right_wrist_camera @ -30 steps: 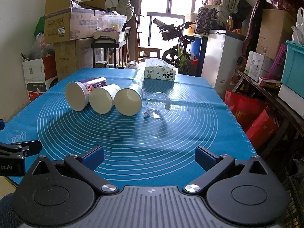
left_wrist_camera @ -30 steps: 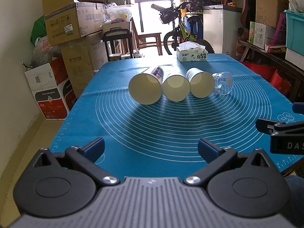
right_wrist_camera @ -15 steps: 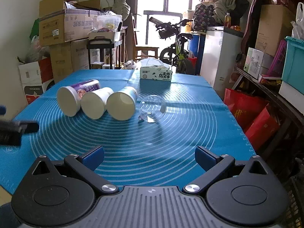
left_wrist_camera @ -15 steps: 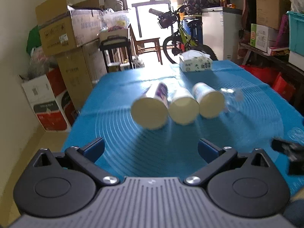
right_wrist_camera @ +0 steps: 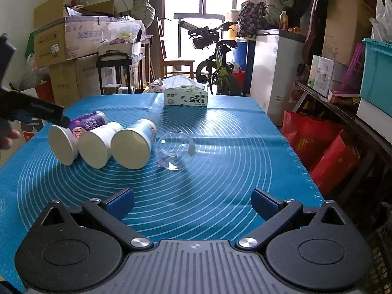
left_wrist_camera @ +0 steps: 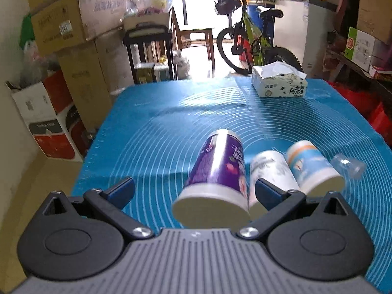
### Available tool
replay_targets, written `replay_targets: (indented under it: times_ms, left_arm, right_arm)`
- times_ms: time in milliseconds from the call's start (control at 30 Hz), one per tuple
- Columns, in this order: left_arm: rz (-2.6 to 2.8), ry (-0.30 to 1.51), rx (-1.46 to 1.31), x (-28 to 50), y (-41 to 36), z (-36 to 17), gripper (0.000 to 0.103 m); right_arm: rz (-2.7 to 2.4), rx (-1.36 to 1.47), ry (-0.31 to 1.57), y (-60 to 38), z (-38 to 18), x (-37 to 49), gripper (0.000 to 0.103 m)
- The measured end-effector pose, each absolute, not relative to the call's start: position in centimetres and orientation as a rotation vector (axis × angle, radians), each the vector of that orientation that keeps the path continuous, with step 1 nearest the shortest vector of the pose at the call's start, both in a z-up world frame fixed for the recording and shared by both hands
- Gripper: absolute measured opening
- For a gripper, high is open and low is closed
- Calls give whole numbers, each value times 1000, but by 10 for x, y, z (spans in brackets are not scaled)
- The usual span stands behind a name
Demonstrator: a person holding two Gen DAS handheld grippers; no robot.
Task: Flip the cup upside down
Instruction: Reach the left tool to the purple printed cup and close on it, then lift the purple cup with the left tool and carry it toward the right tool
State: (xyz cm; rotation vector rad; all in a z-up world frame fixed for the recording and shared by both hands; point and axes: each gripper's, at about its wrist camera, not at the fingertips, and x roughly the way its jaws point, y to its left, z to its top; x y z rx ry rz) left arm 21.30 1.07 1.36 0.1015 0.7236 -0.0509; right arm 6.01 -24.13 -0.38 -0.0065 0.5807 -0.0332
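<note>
Purple cup [left_wrist_camera: 218, 171] lies on its side on the blue table [left_wrist_camera: 152, 132], first in a row of cups. Its wide open mouth points at the left claw [left_wrist_camera: 193, 192], its long way running straight off from it. That claw is spread wide and much nearer. The right claw [right_wrist_camera: 192, 202] waits far back, spread too, gripping nothing

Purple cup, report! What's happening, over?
Left gripper open, straddling purple cup. Cup on its side. White cup touching alongside. Right gripper open, back.
</note>
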Motion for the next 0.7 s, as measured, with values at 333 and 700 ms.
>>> replay_targets:
  times_ms: [333,700]
  left_arm:
    - [-109,865,69,253,11,1,87]
    - [-202,976,-31,267,17,-9,73]
  right_arm:
    - [-30,-2,600,-243,-13,68,103]
    - [-25,-15,609,-238,-17,70,103]
